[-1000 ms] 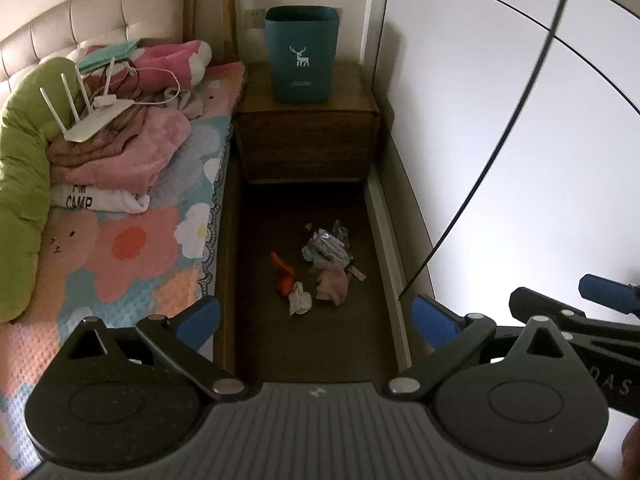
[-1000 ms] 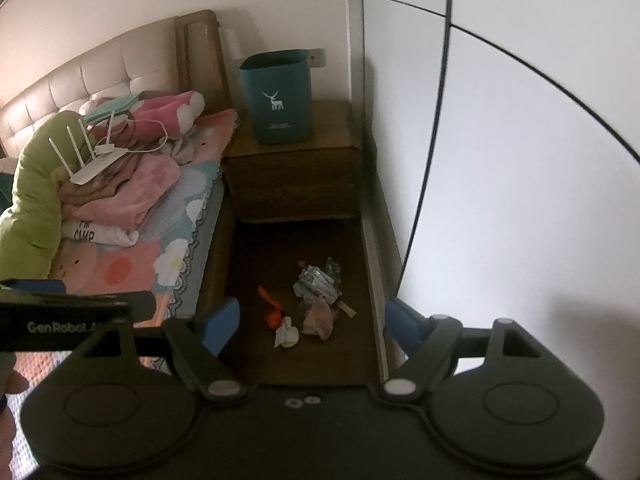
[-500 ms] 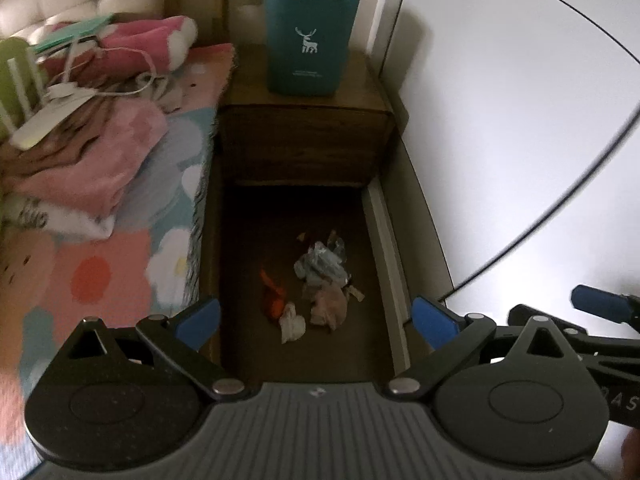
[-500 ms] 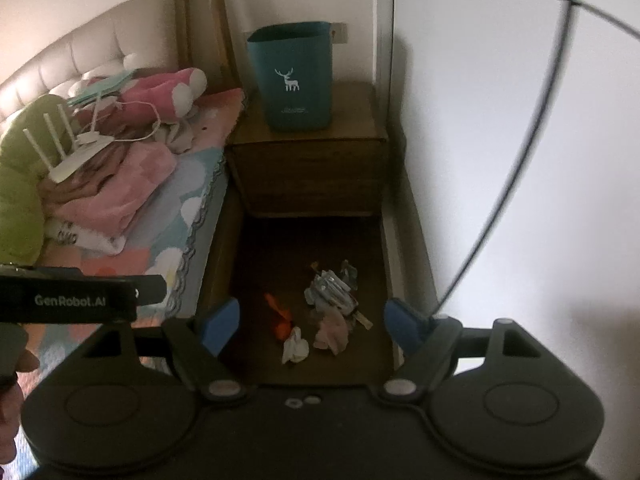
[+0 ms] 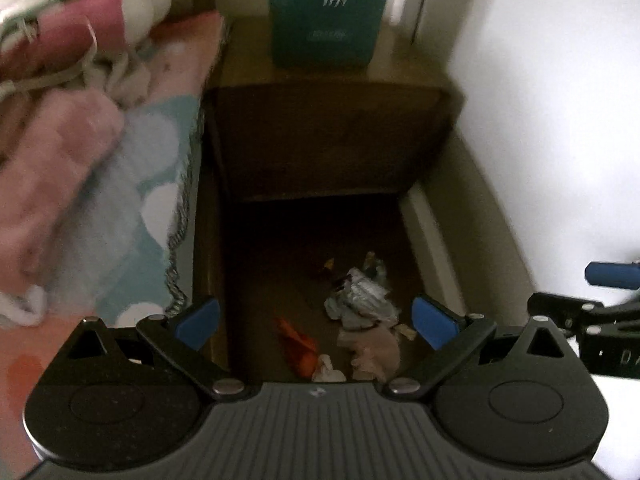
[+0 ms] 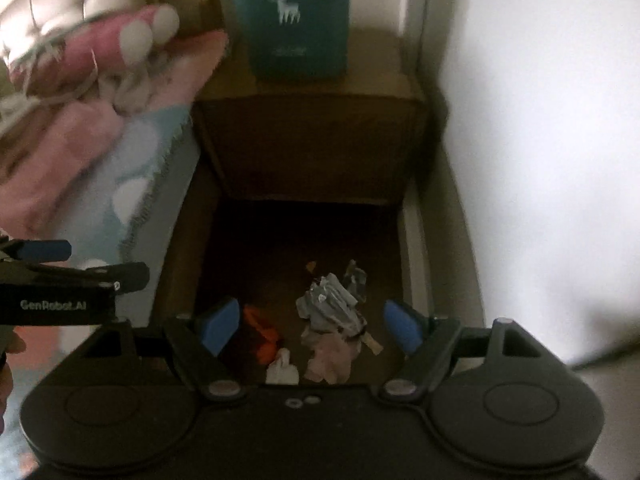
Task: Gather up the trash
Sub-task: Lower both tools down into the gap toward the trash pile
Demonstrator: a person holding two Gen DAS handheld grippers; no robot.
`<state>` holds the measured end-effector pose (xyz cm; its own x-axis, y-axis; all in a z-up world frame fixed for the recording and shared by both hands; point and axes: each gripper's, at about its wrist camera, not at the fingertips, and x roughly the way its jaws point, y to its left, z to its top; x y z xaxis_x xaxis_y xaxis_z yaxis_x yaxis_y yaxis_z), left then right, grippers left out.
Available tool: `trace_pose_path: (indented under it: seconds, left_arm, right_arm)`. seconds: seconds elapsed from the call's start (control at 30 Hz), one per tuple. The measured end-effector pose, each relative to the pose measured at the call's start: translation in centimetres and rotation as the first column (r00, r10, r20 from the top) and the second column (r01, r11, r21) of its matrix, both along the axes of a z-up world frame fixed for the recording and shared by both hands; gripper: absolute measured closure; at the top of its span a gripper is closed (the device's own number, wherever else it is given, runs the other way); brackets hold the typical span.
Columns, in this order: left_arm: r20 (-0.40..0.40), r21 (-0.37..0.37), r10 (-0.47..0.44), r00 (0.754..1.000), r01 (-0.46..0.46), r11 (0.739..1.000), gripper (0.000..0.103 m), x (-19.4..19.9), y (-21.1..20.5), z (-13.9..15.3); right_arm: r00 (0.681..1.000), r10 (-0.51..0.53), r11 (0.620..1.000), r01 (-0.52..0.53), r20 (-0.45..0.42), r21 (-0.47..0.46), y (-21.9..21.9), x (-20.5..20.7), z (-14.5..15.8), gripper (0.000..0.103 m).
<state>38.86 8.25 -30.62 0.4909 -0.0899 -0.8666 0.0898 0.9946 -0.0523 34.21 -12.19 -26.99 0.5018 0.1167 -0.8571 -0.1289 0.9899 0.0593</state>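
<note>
A small pile of trash lies on the dark floor between bed and wardrobe: a crumpled silver wrapper, a pink tissue, an orange scrap and a white scrap. A teal bin with a white deer stands on the wooden nightstand. My left gripper is open and empty above the pile. My right gripper is open and empty above it too.
The bed with a flowered blanket and pink clothes runs along the left. A white wardrobe door closes the right side. The trash lies in the narrow floor strip between them.
Both grippers have moved forward and down toward the nightstand and the trash pile, which now sits between the fingers. Both stayed open.
</note>
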Motion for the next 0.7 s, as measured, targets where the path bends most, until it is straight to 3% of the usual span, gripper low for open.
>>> trace_pose_path:
  seconds: [0.17, 0.47, 0.7]
  left_arm:
    - [-0.038, 0.037, 0.029, 0.999, -0.027, 0.999, 0.000, 2.5, -1.3, -9.8]
    - [-0.185, -0.009, 0.157, 0.970, -0.161, 0.987, 0.000, 5.2, -1.8, -28.2]
    - [-0.249, 0.026, 0.150, 0.957, -0.148, 0.989, 0.001, 6.3, -2.7, -40.1]
  right_arm:
    - [0.996, 0.071, 0.997, -0.072, -0.045, -0.011, -0.1, 3.5, -10.4, 0.023]
    - [0.973, 0.097, 0.995, -0.098, -0.210, 0.003, -0.9, 8.0, -29.6, 0.024]
    - [0.956, 0.082, 0.995, -0.093, -0.282, -0.024, -1.6, 9.4, -41.5, 0.025]
